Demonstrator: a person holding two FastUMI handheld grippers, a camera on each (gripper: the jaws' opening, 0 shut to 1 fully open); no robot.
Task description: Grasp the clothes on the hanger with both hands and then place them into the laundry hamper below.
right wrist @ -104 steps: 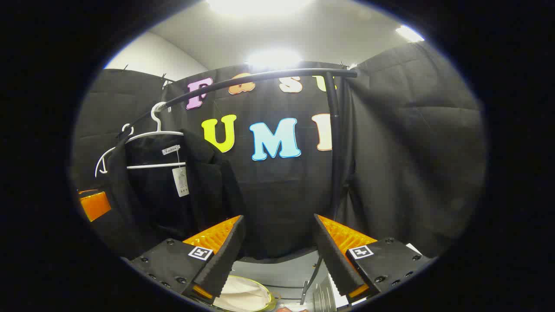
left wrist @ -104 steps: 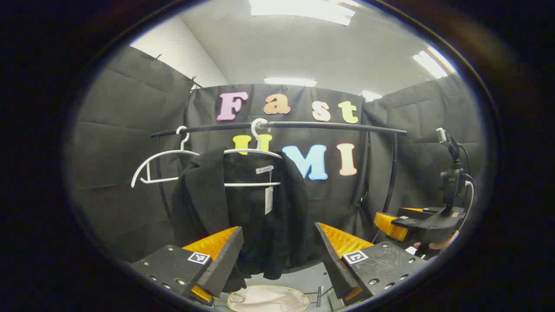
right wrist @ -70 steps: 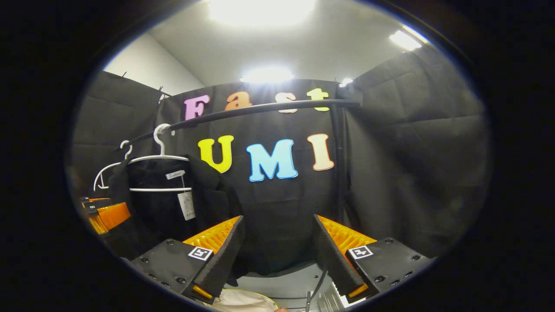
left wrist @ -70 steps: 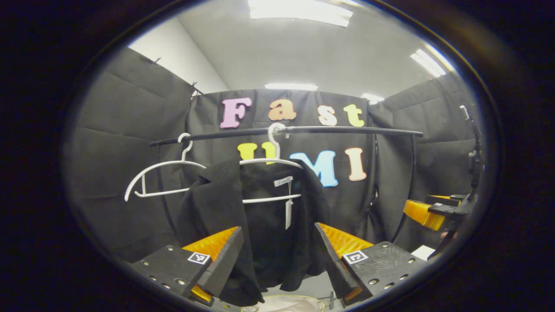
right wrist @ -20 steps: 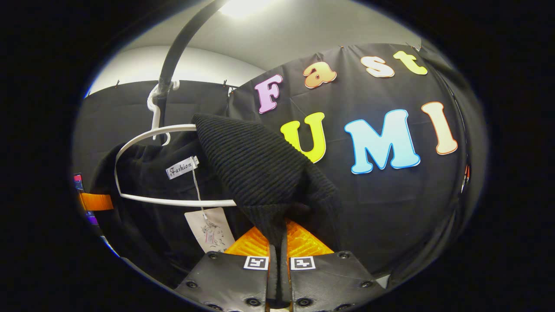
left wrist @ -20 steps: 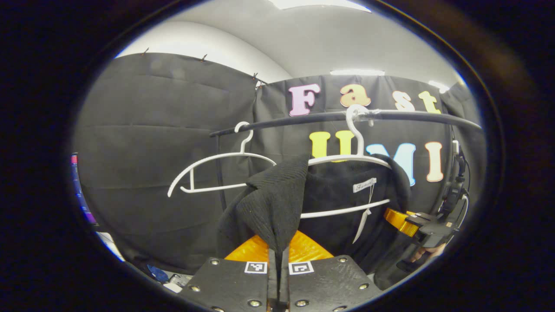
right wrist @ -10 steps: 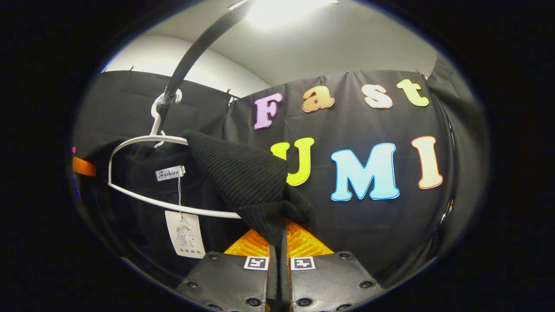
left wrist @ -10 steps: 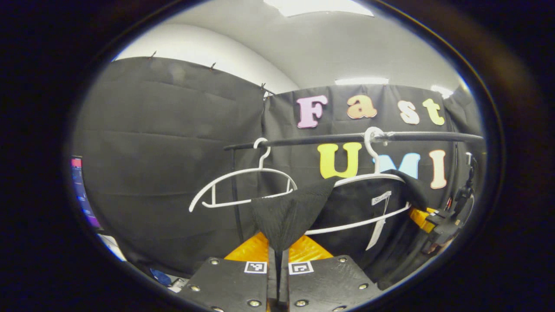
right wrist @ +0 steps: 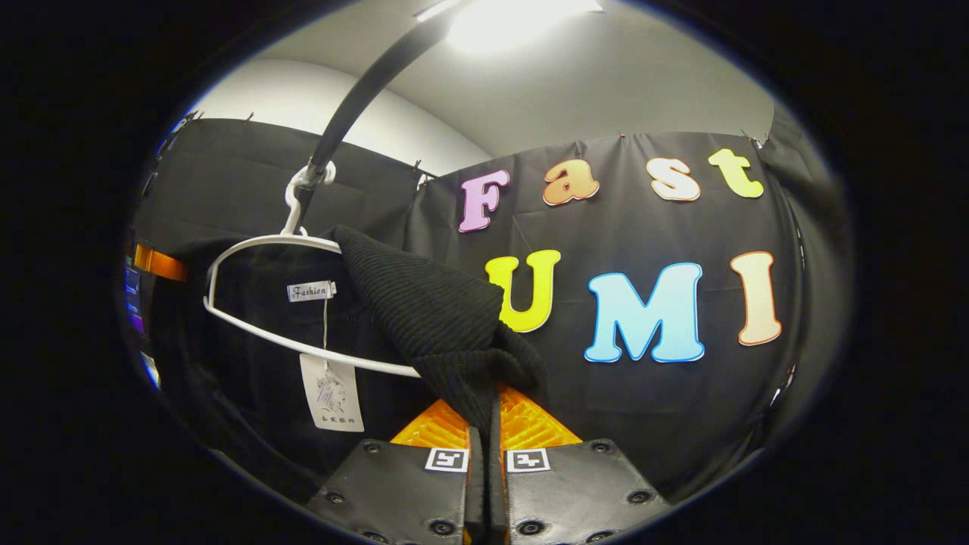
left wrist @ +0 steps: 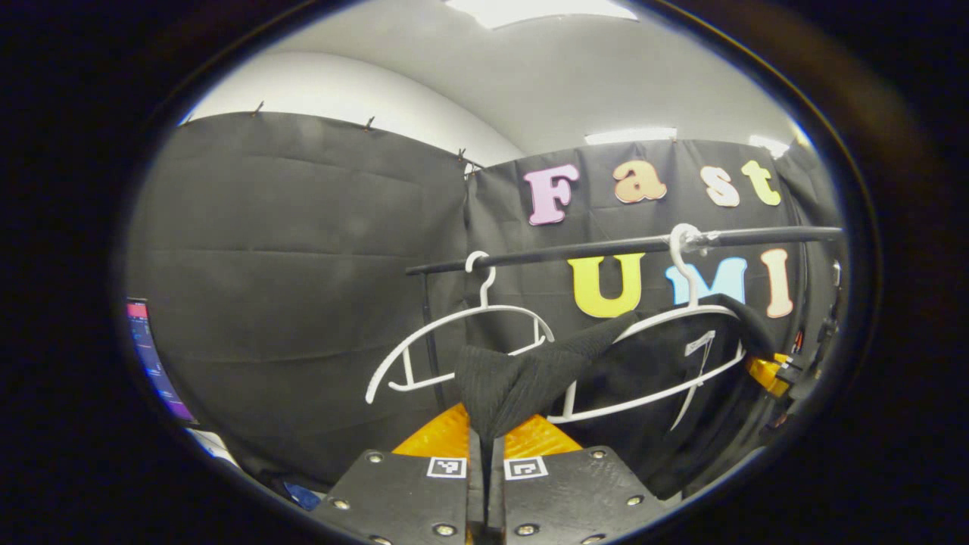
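Note:
A black knit garment [left wrist: 522,378] hangs on a white hanger [left wrist: 681,318] from the black rail [left wrist: 606,246]. My left gripper [left wrist: 487,439] is shut on the garment's left shoulder, which is pulled off the hanger's end toward the camera. In the right gripper view my right gripper [right wrist: 486,420] is shut on the right shoulder of the garment [right wrist: 424,310], still draped over the hanger [right wrist: 250,246], which tilts. A paper tag [right wrist: 331,393] dangles from the collar. The right gripper [left wrist: 768,372] shows at the far right of the left gripper view.
An empty white hanger [left wrist: 462,333] hangs on the rail to the left of the garment. The rail's upright post [left wrist: 431,341] stands behind it. Black cloth walls close the booth on all sides. The rail [right wrist: 363,83] runs overhead in the right gripper view.
Both grippers shut on the garment's shoulders. Over the last second the left one has pulled its shoulder off the hanger's end, and the hanger has tilted.

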